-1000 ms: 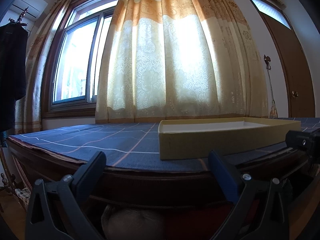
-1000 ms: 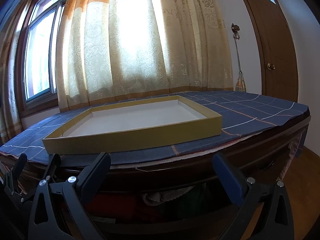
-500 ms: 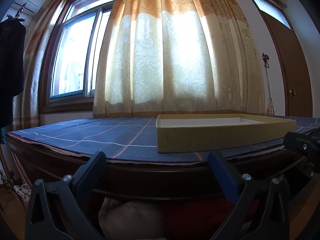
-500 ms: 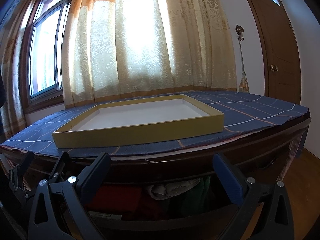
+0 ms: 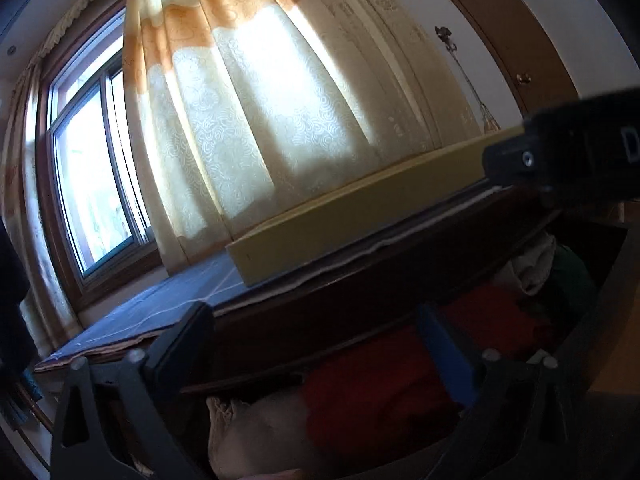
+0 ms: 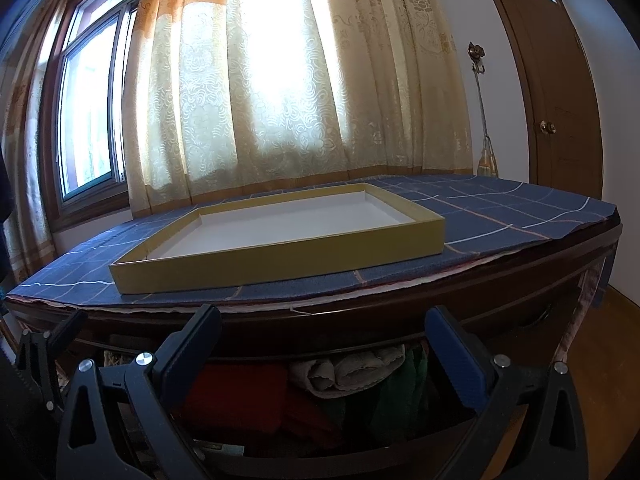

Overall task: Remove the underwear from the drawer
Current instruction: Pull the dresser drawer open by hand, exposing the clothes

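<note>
Looking along two handheld grippers toward a dark wooden dresser [image 6: 400,312] set before a window with a cream and orange patterned curtain [image 6: 280,80]. A navy blue cloth with a thin checked line pattern [image 6: 500,212] covers the dresser top, and a shallow yellow cardboard box tray with a white inside [image 6: 280,236] rests on that cloth.

Below the top, an open wooden drawer [image 6: 360,452] holds folded clothing. In the right wrist view, a red folded garment [image 6: 240,400] lies at the left of the drawer, a beige rolled garment [image 6: 348,370] sits behind the middle, and a green folded garment [image 6: 400,400] lies to the right of the red one. Which of these pieces is underwear cannot be told, but all the clothing lies inside the drawer.

The right gripper [image 6: 320,352] hangs just in front of the drawer with its two blue-padded fingers spread wide apart and nothing between them. The left gripper [image 5: 316,344] is tilted, so its view leans; its fingers are also spread wide and hold nothing. Between them shows the red garment, with a pale beige fabric bundle [image 5: 256,436] touching it on the left. The black body of the right gripper crosses the upper right of the left wrist view. A brown wooden door [image 6: 560,100] stands at the far right.
</note>
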The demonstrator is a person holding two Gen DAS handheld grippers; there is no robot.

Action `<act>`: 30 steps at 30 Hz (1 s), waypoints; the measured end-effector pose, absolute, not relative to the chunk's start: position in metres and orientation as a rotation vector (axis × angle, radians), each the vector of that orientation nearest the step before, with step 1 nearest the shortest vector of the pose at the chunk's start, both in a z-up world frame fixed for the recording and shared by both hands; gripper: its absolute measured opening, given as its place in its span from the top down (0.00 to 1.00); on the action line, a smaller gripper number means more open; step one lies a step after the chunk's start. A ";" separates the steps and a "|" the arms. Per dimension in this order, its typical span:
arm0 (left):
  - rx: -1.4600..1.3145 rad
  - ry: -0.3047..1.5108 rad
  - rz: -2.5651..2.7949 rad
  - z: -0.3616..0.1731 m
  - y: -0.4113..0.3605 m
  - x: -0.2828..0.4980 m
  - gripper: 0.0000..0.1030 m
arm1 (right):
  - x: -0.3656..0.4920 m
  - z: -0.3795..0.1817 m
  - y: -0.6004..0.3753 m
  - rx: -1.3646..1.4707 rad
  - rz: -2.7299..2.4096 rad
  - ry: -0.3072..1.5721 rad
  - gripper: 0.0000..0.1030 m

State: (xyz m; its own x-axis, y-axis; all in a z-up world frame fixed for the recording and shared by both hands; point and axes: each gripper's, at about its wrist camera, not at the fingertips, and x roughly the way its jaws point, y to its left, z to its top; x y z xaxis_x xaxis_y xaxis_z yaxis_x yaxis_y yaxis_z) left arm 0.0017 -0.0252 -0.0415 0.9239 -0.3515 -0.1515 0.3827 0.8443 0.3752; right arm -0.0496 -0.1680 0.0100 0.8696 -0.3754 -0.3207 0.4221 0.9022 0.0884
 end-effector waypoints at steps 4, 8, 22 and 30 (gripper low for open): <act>0.367 0.121 -0.379 -0.037 -0.018 0.008 0.00 | -0.054 0.011 -0.167 0.160 -0.416 0.295 0.00; 0.341 0.141 -0.373 -0.035 -0.015 0.008 0.00 | -0.057 0.011 -0.168 0.167 -0.414 0.295 0.00; 0.292 0.231 -0.372 -0.034 -0.005 -0.002 0.00 | -0.063 0.006 -0.164 0.162 -0.391 0.329 0.00; 0.272 0.273 -0.342 -0.036 -0.003 0.000 0.00 | -0.064 -0.001 -0.174 0.186 -0.415 0.358 0.00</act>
State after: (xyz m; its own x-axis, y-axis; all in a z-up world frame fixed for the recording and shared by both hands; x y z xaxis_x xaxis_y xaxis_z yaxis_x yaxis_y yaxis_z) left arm 0.0001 -0.0032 -0.0355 0.9065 -0.2907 -0.3062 0.3633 0.9066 0.2147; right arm -0.0639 -0.1742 -0.0006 0.8541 -0.3599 -0.3755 0.4245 0.8995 0.1035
